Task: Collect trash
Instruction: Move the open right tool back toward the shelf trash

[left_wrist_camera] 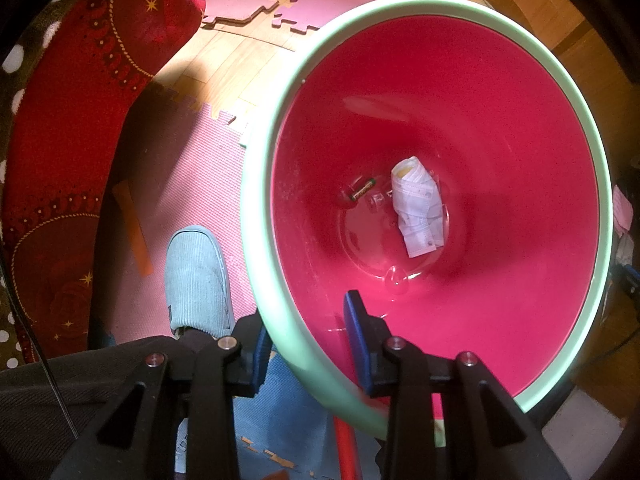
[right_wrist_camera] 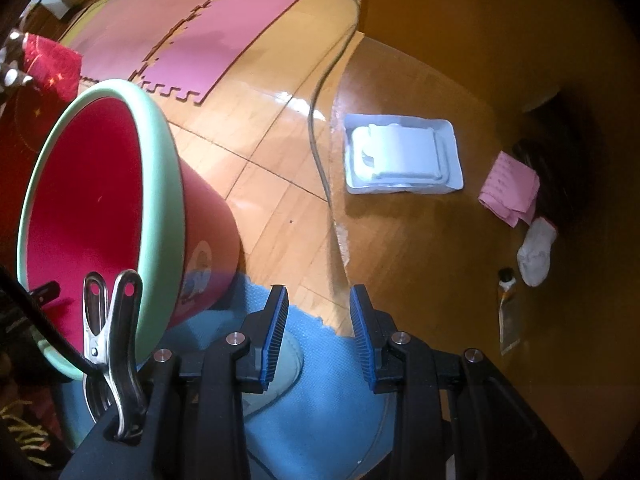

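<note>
Likely next pick: white plastic tray [right_wrist_camera: 404,160], on floor ahead of right tool [right_wrist_camera: 319,320], well apart. Looks light, thin, flexible, glossy; may slip or buckle. Best hold: raised rim edge, not flat middle. Pink paper [right_wrist_camera: 510,184], white sock [right_wrist_camera: 536,254], small tube [right_wrist_camera: 508,308] off to right, all light, soft. Right tool spread, jaws empty, nothing between pads. Left tool [left_wrist_camera: 308,344] pinching green rim of red bin [left_wrist_camera: 460,128]; crumpled paper [left_wrist_camera: 418,210], battery [left_wrist_camera: 362,190] in bin bottom.
</note>
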Demonstrator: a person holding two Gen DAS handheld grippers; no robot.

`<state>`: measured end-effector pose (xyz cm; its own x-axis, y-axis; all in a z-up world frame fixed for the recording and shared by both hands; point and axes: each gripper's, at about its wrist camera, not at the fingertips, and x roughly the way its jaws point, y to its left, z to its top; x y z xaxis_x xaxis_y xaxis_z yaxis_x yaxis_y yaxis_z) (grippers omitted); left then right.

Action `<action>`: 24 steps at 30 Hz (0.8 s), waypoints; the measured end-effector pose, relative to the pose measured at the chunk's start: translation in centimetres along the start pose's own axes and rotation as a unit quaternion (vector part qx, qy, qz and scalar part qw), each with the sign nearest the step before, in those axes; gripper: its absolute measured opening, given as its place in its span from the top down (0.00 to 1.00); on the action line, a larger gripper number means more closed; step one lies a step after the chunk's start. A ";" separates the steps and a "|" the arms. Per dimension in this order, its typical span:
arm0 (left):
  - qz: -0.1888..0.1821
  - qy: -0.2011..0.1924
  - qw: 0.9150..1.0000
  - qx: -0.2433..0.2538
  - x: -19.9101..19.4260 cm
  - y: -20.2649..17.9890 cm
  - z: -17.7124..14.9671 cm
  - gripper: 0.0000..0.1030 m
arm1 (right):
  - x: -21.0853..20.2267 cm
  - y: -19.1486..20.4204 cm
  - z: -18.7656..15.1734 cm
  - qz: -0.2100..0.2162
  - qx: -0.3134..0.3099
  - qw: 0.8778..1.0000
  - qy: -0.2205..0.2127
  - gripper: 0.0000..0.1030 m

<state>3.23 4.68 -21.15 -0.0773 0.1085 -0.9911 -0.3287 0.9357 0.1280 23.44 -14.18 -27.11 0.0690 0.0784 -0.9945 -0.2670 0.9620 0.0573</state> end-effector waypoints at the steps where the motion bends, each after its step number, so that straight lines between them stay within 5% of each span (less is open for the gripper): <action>1: 0.000 0.000 1.000 0.000 0.0 0.0 0.0 0.67 | 0.1 -0.2 -0.1 0.000 0.003 1.000 -0.001 0.68; 24: 0.002 -0.001 1.000 0.001 0.0 0.0 -0.1 0.66 | 1.9 -8.7 -2.9 -0.023 0.113 0.993 0.016 0.68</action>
<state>3.13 4.66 -21.15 -0.0765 0.1138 -0.9906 -0.3262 0.9359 0.1327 23.08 -23.14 -29.74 0.0454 0.0285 -0.9986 -0.0419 0.9988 0.0266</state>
